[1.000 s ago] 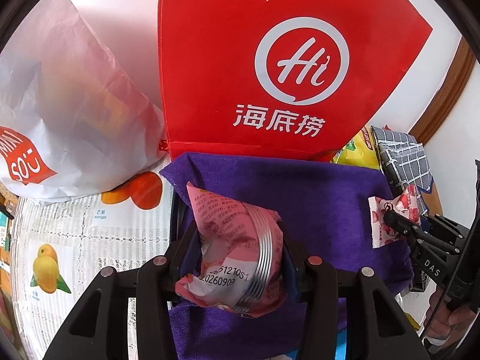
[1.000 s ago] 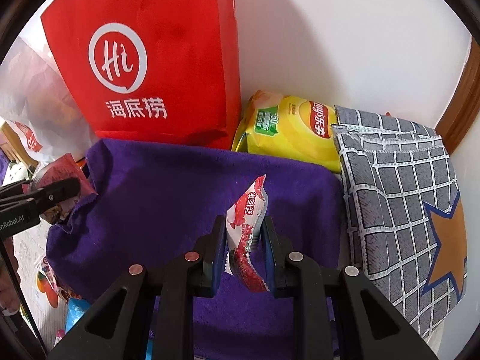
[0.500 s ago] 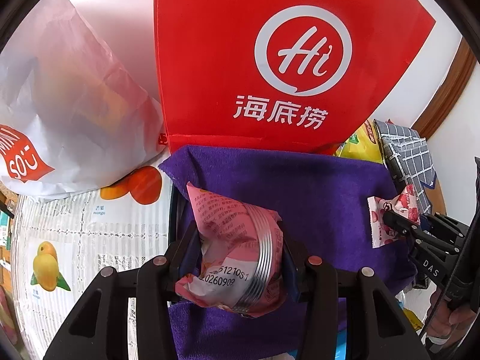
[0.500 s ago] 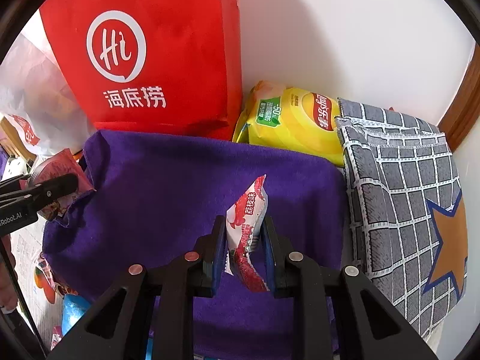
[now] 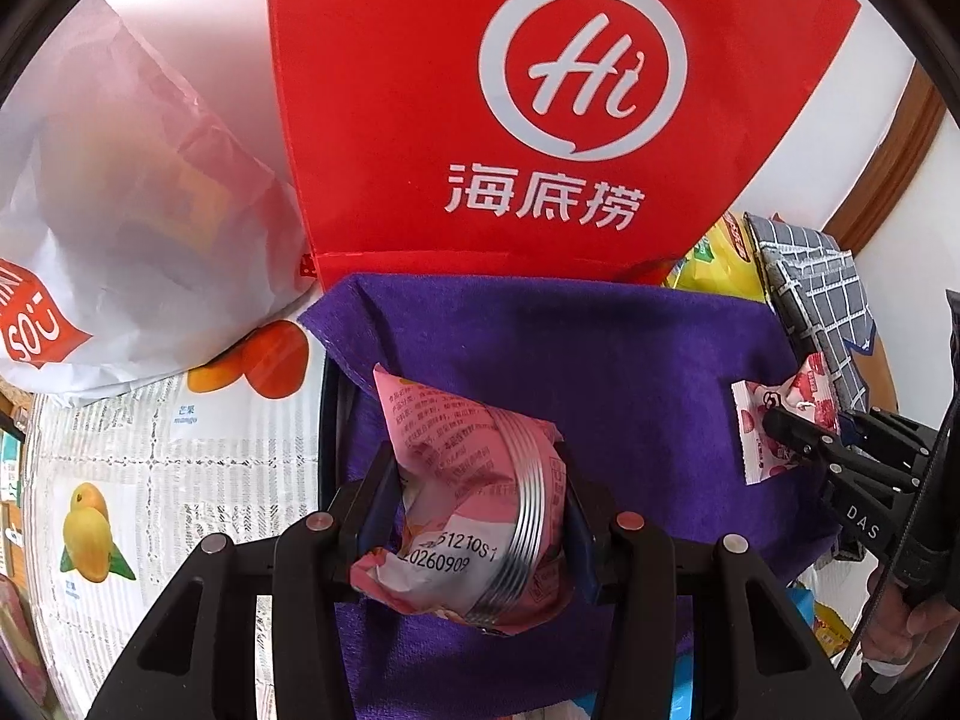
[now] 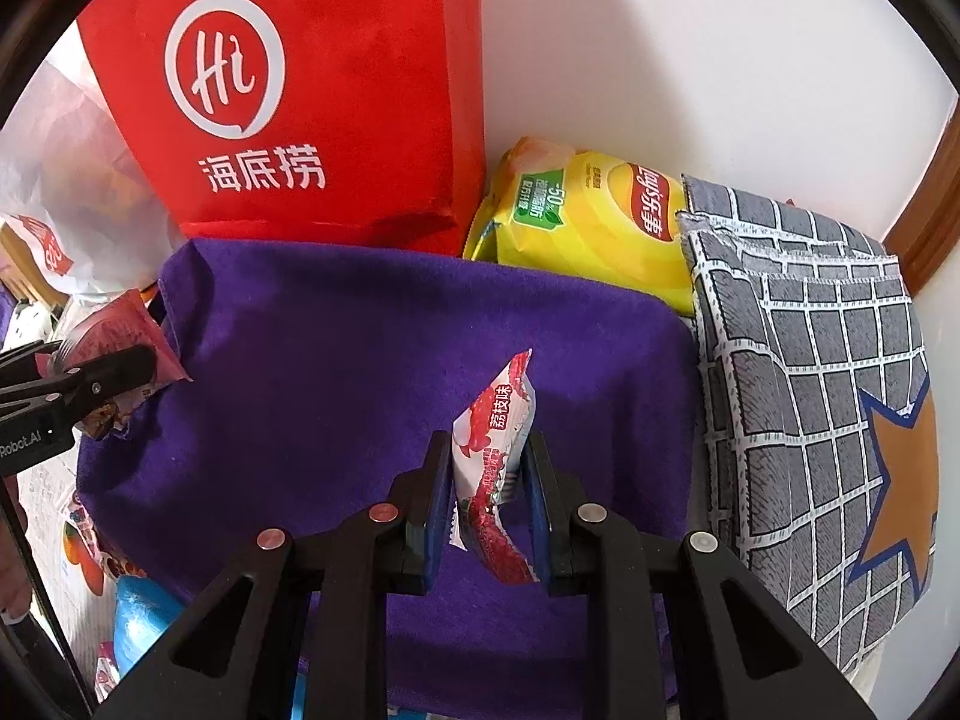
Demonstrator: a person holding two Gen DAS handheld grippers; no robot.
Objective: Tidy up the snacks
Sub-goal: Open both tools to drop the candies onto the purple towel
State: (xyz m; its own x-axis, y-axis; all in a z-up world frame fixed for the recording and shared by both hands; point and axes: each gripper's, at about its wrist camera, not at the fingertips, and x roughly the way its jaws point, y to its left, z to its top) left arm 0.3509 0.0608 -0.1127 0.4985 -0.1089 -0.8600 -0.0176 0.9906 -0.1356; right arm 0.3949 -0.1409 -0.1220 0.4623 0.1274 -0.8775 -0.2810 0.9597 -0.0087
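Observation:
My left gripper [image 5: 474, 480] is shut on a pink snack packet [image 5: 474, 492] and holds it above the near left part of a purple cloth [image 5: 600, 372]. It also shows at the left of the right wrist view [image 6: 114, 372]. My right gripper [image 6: 486, 468] is shut on a small red-and-white lychee snack sachet [image 6: 492, 456], held upright above the purple cloth [image 6: 336, 360]. That gripper and sachet [image 5: 774, 426] show at the right of the left wrist view.
A red Haidilao bag [image 5: 540, 120] stands behind the cloth. A white plastic bag [image 5: 120, 240] lies left on a fruit-print tablecloth [image 5: 150, 450]. A yellow chips bag [image 6: 588, 222] and a grey checked cloth bag [image 6: 810, 360] sit right, by the wall.
Both grippers have moved a little forward toward the red bag, still holding their packets. The view of the purple cloth has shifted lower in the frames.

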